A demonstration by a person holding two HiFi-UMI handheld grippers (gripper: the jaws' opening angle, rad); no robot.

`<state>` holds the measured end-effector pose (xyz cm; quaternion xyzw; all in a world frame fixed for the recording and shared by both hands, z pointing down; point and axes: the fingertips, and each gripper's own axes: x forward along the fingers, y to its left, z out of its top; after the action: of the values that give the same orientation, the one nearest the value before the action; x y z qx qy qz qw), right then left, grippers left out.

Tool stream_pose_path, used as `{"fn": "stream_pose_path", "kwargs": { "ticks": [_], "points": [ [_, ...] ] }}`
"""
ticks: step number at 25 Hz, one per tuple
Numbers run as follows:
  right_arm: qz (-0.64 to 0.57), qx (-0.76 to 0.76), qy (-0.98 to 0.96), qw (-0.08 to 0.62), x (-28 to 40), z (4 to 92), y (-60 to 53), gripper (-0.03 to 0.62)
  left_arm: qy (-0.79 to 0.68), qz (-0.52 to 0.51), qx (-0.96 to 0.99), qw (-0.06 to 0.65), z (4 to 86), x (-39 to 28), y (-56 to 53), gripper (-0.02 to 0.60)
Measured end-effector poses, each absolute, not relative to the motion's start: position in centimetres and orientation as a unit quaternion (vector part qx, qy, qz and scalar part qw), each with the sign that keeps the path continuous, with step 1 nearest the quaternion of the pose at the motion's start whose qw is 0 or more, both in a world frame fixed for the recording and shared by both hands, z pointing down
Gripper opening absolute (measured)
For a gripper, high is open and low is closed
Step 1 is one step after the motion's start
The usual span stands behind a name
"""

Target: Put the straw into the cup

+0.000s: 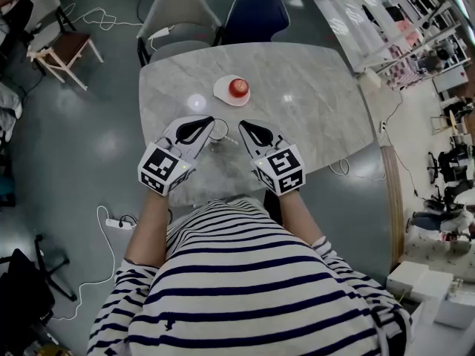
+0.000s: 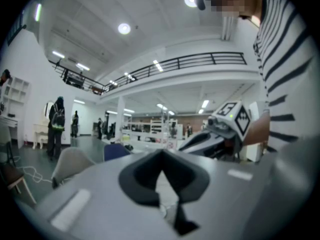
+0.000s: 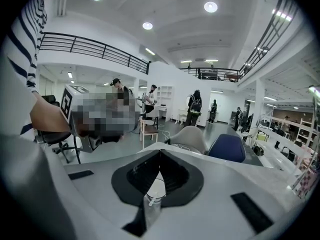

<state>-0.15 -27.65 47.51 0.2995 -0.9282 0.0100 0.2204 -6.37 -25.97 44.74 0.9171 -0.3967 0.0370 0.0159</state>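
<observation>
We are pinching the rim of the clear cup [image 1: 220, 132] with the left tool [image 1: 210, 122]; the right tool [image 1: 242, 127], just beside it over the table [image 1: 312, 102], is gripping a wrapped straw [image 3: 150, 204].

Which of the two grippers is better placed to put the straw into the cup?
Right. The right gripper pinches the straw between its jaws, close beside the cup on the table. The left gripper appears shut on the cup's rim, probably steadying it.
</observation>
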Motion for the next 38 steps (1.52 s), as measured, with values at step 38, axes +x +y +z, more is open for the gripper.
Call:
{"fn": "stream_pose_path", "kwargs": {
  "ticks": [38],
  "points": [
    [0.017, 0.308, -0.927, 0.215, 0.6, 47.2, -27.8, 0.005, -0.391, 0.046, 0.919, 0.018, 45.3, -6.0, -25.8, 0.007]
  ]
}}
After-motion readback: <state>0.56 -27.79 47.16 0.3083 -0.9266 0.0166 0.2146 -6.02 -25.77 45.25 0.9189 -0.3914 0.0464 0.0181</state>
